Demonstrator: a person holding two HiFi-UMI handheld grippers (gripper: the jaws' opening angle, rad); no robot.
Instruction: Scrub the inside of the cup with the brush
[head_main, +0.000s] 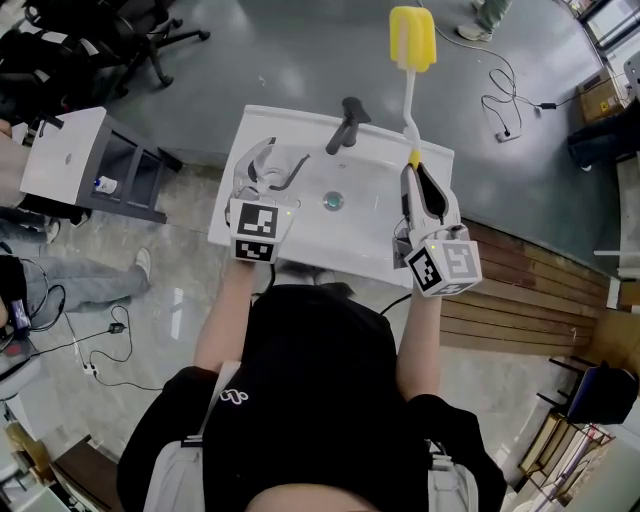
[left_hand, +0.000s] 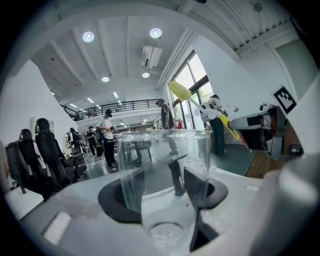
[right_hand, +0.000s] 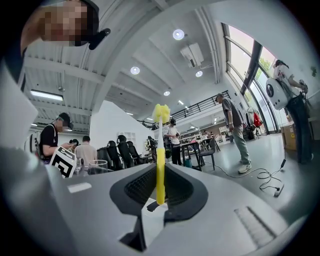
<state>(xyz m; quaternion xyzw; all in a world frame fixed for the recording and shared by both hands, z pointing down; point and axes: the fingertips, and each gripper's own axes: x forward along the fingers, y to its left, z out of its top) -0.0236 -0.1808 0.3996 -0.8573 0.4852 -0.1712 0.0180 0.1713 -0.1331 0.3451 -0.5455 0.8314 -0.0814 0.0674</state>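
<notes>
Over the white sink: the person holds both tools above a sink (head_main: 290, 125) with a black faucet (head_main: 347, 122) at its 12 o'clock side and a round drain (head_main: 334, 201) in the middle of the basin.
Left tool: the left tool (head_main: 266, 168) has its jaws set wide, and each pad presses on one side wall of the clear cup (left_hand: 165, 150), so it holds the cup.
Cup place: in the head view the cup is over the 9 o'clock part of the basin, at about 8 o'clock of the faucet.
Cup axis: in the left gripper view its long axis runs from 6 to 12 o'clock. The round base is at 6 o'clock, near the camera, and the open mouth is at 12 o'clock.
Right tool: the right tool (head_main: 412, 168) has its jaws narrow, closed on the yellow lower end of the brush (head_main: 408, 105).
Brush axis: in the head view its long axis goes from 6 to 12 o'clock. The thin white stem leaves the jaws and points to 12 o'clock, away from the person.
Brush head: the yellow sponge head (head_main: 412, 38) is the far end, past the rim of the sink and above the grey floor (head_main: 300, 60).
Cup and brush: they are apart and not touching. The brush is at 3 o'clock of the cup, and its head is outside the cup.
Brush from the left gripper view: it is tilted there, with the head at 10 o'clock and the handle at 4 o'clock.
</notes>
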